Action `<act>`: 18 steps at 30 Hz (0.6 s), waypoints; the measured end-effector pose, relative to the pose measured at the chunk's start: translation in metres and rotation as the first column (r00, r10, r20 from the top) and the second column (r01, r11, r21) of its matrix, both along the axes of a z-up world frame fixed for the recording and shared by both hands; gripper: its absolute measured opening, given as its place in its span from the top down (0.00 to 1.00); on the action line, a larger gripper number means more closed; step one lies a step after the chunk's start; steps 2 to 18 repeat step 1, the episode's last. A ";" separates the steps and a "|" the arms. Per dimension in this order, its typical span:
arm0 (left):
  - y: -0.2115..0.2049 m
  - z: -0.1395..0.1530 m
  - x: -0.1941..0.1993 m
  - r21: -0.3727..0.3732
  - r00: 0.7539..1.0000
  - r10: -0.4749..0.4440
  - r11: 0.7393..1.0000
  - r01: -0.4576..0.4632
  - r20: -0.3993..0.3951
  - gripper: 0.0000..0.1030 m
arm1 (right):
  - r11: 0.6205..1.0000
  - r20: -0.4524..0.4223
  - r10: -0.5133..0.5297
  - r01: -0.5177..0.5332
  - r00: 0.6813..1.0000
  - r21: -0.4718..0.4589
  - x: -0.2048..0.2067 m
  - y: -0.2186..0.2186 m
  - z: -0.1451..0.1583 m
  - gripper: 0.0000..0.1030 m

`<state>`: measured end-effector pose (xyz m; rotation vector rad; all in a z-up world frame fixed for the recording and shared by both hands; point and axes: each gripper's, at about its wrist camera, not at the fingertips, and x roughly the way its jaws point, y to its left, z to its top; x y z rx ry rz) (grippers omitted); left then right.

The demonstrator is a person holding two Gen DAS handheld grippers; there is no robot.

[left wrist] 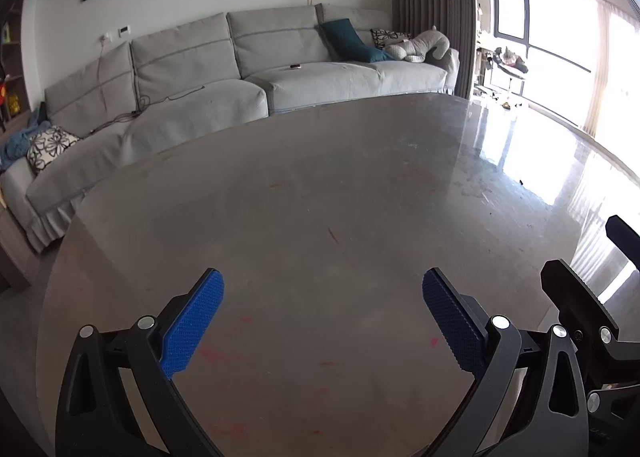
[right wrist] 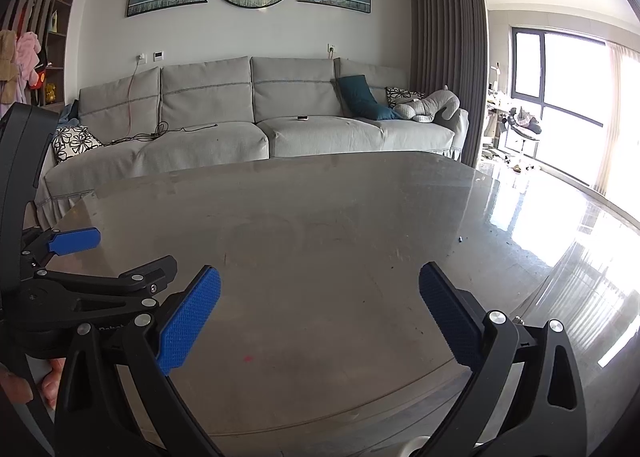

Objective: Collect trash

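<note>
Nearest: left gripper (left wrist: 323, 293) and right gripper (right wrist: 320, 289), both with blue pads wide apart, holding nothing, low over the grey table (right wrist: 320, 217). No big trash there. Only a tiny dark bit (right wrist: 461, 238), about 1 o'clock from the right gripper, likely the nearer one. Too small to tell long side or pointing. Farther back, the sofa (right wrist: 320, 129).

Two hand-held grippers hover side by side above the table's (left wrist: 320, 185) near edge. The left gripper (left wrist: 323, 317) has its blue pads (left wrist: 192, 325) spread wide, nothing between them. The right gripper (right wrist: 320, 317) is likewise splayed and empty, just beside its partner. A person's fingers (right wrist: 50, 381) wrap the left gripper's handle, seen from the right wrist view.
</note>
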<state>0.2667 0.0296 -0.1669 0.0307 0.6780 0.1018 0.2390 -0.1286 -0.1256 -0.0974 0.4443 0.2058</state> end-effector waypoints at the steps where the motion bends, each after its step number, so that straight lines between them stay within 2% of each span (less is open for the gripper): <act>1: 0.000 0.000 0.000 0.000 1.000 -0.001 1.000 0.001 0.000 0.05 | 1.000 0.000 -0.001 0.001 1.000 -0.001 0.000 -0.001 0.000 0.04; 18: 0.000 0.000 0.000 0.000 1.000 -0.001 1.000 0.001 0.000 0.05 | 1.000 0.000 -0.001 0.001 1.000 -0.001 0.000 -0.001 0.000 0.04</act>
